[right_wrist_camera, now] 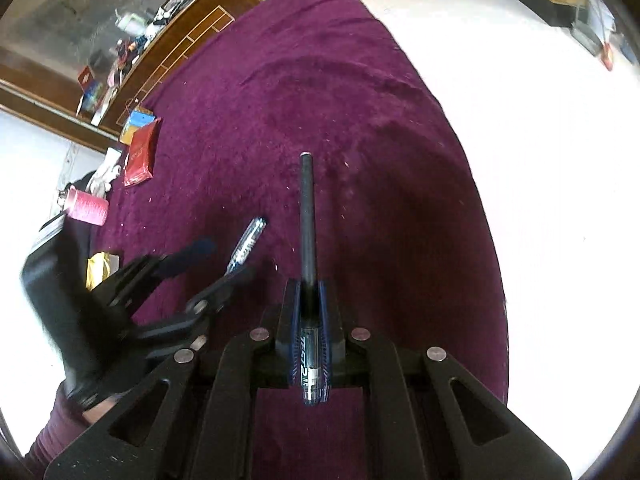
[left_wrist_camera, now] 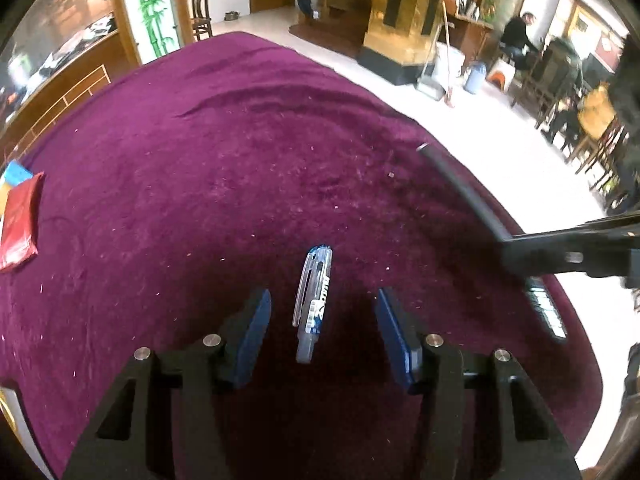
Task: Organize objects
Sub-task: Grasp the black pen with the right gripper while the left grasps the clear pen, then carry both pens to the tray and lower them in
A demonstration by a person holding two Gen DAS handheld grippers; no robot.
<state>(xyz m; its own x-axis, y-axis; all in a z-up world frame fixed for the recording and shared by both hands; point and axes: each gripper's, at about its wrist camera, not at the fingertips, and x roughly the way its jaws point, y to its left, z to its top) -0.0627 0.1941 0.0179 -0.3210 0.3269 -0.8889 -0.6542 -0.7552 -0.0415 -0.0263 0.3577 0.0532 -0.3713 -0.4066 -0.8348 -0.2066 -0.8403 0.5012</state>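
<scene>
A clear blue pen cap (left_wrist_camera: pixel 312 302) lies on the purple tablecloth (left_wrist_camera: pixel 224 152) between the open blue pads of my left gripper (left_wrist_camera: pixel 323 300); the pads stand on either side of it, apart from it. It also shows in the right wrist view (right_wrist_camera: pixel 247 243), with the left gripper (right_wrist_camera: pixel 222 259) around it. My right gripper (right_wrist_camera: pixel 309 286) is shut on a dark pen (right_wrist_camera: pixel 307 216) that points forward above the cloth. The pen also shows in the left wrist view (left_wrist_camera: pixel 460 190), at the right.
A red packet (left_wrist_camera: pixel 20 226) and a blue-and-yellow item (left_wrist_camera: pixel 14 174) lie at the cloth's left edge. A pink thread spool (right_wrist_camera: pixel 86 208) and a yellow item (right_wrist_camera: pixel 98 266) sit near the left. The table edge (left_wrist_camera: pixel 576 320) curves at the right, over white floor.
</scene>
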